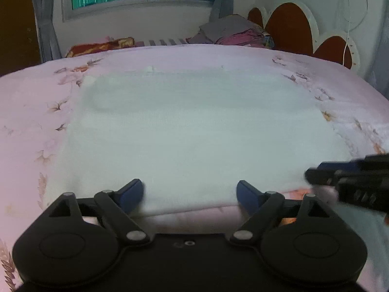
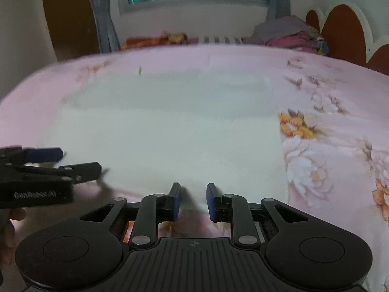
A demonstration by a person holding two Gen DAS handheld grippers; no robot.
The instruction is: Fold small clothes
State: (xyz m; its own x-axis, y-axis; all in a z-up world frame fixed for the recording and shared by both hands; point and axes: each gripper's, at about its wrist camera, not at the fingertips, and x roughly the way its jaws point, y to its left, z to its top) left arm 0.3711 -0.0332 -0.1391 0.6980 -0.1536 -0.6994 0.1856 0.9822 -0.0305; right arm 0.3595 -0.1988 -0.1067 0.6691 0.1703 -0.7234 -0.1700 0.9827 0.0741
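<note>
A pale white, soft-looking rectangular cloth point(image 1: 194, 131) is lying spread flat on a bed covered with a pink sheet printed with orange and white flowers point(image 2: 328, 146), its far part folded over into a smoother band and its near edge running along just ahead of both tools. The left tool point(image 1: 189, 193), black with blue pads, is standing wide open over that near edge; nothing is gripped between its fingers, and the cloth edge is showing in the gap below them. The right tool point(image 2: 193, 200), of the same make, is standing only partly open, its blue pads parallel with a narrow gap; the cloth's near edge is lying in front of and under that gap, and the pads do not seem to be pressing on it, though the blur makes this hard to settle. In the left wrist view the right tool is entering from the right, its tip close over the cloth's near right corner. In the right wrist view the left tool is reaching in from the left beside the cloth's near left part, with part of a hand point(image 2: 9, 228) showing below it. Beyond the bed, a heap of grey and pink clothes point(image 1: 233, 32) is sitting by a brown and white scalloped headboard point(image 1: 291, 26), under a window with grey curtains point(image 1: 46, 22).
</note>
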